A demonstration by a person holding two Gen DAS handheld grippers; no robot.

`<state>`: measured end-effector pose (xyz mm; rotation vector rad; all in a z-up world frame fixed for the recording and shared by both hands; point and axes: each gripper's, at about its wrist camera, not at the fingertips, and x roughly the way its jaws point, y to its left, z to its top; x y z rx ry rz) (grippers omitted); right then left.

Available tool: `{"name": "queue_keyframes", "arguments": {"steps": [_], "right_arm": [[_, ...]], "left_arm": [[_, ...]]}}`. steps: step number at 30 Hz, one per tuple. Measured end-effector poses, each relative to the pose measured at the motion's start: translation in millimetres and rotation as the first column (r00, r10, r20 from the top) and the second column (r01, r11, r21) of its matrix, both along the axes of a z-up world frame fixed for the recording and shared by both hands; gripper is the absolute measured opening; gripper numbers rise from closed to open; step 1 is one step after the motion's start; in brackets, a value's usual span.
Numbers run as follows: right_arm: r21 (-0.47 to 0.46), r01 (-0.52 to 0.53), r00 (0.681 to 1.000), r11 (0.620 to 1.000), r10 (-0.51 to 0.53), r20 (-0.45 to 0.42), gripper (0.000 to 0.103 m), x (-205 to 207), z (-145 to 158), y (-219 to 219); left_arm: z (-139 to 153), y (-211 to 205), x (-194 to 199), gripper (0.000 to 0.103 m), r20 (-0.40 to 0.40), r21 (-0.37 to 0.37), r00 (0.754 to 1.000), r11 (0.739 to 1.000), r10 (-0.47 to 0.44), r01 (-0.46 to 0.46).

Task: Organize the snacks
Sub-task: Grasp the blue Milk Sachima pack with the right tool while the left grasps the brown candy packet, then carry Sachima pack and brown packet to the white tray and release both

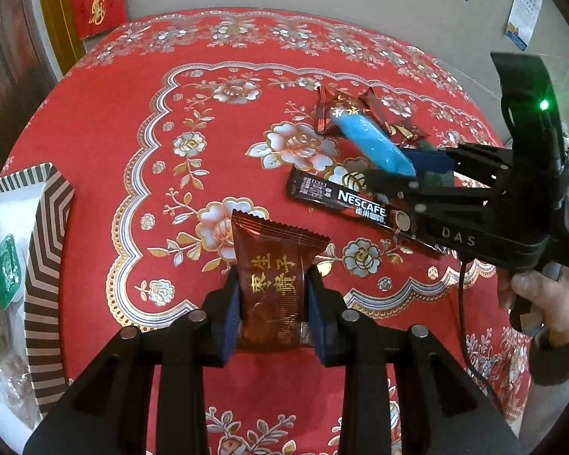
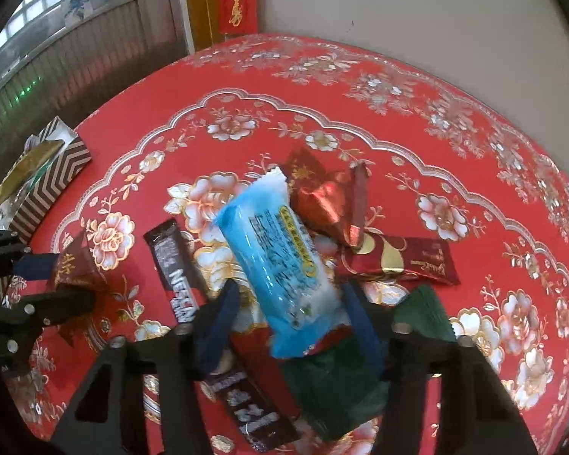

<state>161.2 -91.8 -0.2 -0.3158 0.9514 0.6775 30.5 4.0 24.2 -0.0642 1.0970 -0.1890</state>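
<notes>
Left wrist view shows the left hand-held gripper (image 1: 272, 299) clenched on a brown snack packet (image 1: 275, 284), which stands upright between the two blue pads, lifted a little over the red flowered surface (image 1: 106, 121). I think it is held by its lower half so that the packet can be dropped cleanly into the striped box (image 1: 43, 265) at the left edge. This box has a white inside, and it already contains a green packet (image 1: 7, 271), a gold one and some clear wrappers; their exact number I cannot tell. Right wrist view shows the right hand-held gripper (image 2: 290, 303) with a blue and white packet (image 2: 275, 261) between its pads. The packet lies tilted and the right pad seems to stand a little apart from it, so I cannot tell if the grip is closed on it or only around it. Under this gripper rest a dark green packet (image 2: 334, 390) and a black coffee stick (image 2: 174, 265), and just beyond are several red sweets (image 2: 398, 259) in a loose pile. From the right wrist view the box stands far left, well apart from the pile, so each snack must be carried across the surface to reach it.
</notes>
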Motion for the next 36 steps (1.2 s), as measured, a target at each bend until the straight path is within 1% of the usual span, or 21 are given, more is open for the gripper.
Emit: {"name": "queue_keyframes", "arguments": {"steps": [1, 2, 4, 5, 6, 7, 9, 11, 14, 15, 16, 19, 20, 21, 22, 23, 26, 29, 32, 34, 36], "right_arm": [[0.001, 0.003, 1.000, 1.000, -0.003, -0.001, 0.041, -1, 1, 2], [0.004, 0.004, 1.000, 1.000, -0.004, -0.006, 0.040, -2, 1, 4], [-0.002, -0.001, 1.000, 1.000, 0.001, -0.012, 0.043, -5, 1, 8], [-0.012, -0.003, 1.000, 1.000, 0.003, -0.016, 0.047, -6, 2, 10], [-0.014, -0.001, 1.000, 1.000, 0.001, -0.021, 0.060, -5, 3, 11], [-0.002, 0.007, 1.000, 1.000, -0.007, -0.019, 0.070, -4, 5, 12], [0.040, 0.015, 1.000, 0.999, -0.014, -0.023, 0.072, -1, 9, 11], [0.073, 0.011, 0.999, 0.997, -0.007, -0.049, 0.072, 3, 12, 13], [0.062, 0.008, 0.998, 0.998, -0.004, -0.067, 0.072, 8, 7, 19], [0.055, 0.002, 0.997, 0.998, 0.002, -0.071, 0.070, 9, 5, 21], [0.046, -0.003, 0.997, 0.999, 0.006, -0.076, 0.070, 10, 2, 24], [0.057, -0.015, 0.998, 0.998, 0.019, -0.066, 0.069, 6, 4, 29], [0.045, -0.019, 0.998, 0.999, 0.021, -0.053, 0.067, 3, 5, 31], [0.029, -0.021, 0.999, 0.999, 0.022, -0.036, 0.053, 1, 5, 35], [0.004, 0.004, 1.000, 1.000, -0.004, -0.023, 0.035, 0, 4, 37], [0.000, 0.023, 1.000, 1.000, -0.023, -0.017, 0.032, 0, 4, 37], [0.027, 0.086, 0.996, 0.996, -0.085, -0.034, 0.030, -7, 5, 27], [0.068, 0.129, 0.991, 0.989, -0.130, 0.015, 0.030, -29, 19, 14], [0.136, 0.150, 0.987, 0.979, -0.157, 0.038, 0.030, -58, 38, 2], [0.156, 0.172, 0.981, 0.973, -0.184, 0.068, 0.030, -78, 47, -3], [0.173, 0.185, 0.977, 0.967, -0.200, 0.074, 0.030, -94, 52, -5]], "left_arm": [[0, 0, 0, 0.029, -0.003, -0.001, 1.000, 1.000, -0.001, 0.001], [-1, 0, -1, 0.029, -0.005, -0.002, 1.000, 1.000, -0.001, 0.001], [0, 1, -3, 0.029, -0.004, -0.001, 1.000, 1.000, 0.000, 0.000], [0, 2, -4, 0.029, -0.003, 0.000, 1.000, 1.000, 0.003, -0.003], [0, 3, -5, 0.029, -0.003, -0.001, 1.000, 1.000, 0.005, -0.005], [1, 5, -5, 0.029, -0.003, -0.004, 1.000, 1.000, 0.006, -0.006], [2, 8, -7, 0.029, -0.003, -0.004, 1.000, 1.000, 0.011, -0.011], [2, 11, -7, 0.029, -0.006, -0.005, 1.000, 1.000, 0.015, -0.015], [1, 13, -6, 0.029, -0.011, -0.012, 1.000, 1.000, 0.017, -0.017], [0, 13, -6, 0.029, -0.013, -0.013, 1.000, 1.000, 0.017, -0.017], [0, 13, -6, 0.029, -0.015, -0.015, 1.000, 1.000, 0.016, -0.016], [-3, 12, -6, 0.029, -0.021, -0.015, 1.000, 1.000, 0.014, -0.014], [-3, 12, -6, 0.029, -0.018, -0.015, 1.000, 1.000, 0.014, -0.014], [-3, 13, -6, 0.029, -0.018, -0.019, 1.000, 1.000, 0.015, -0.015], [-3, 14, -6, 0.029, -0.017, -0.023, 1.000, 1.000, 0.017, -0.018], [-2, 15, -7, 0.029, -0.014, -0.022, 1.000, 1.000, 0.021, -0.021], [0, 19, -11, 0.029, 0.012, -0.007, 1.000, 1.000, 0.027, -0.027], [4, 20, -17, 0.029, 0.036, -0.001, 0.999, 1.000, 0.029, -0.029], [9, 21, -25, 0.029, 0.063, 0.010, 0.998, 0.999, 0.030, -0.031], [11, 22, -30, 0.029, 0.080, 0.018, 0.996, 0.999, 0.033, -0.035], [14, 24, -37, 0.029, 0.096, 0.023, 0.995, 0.999, 0.038, -0.040]]}}
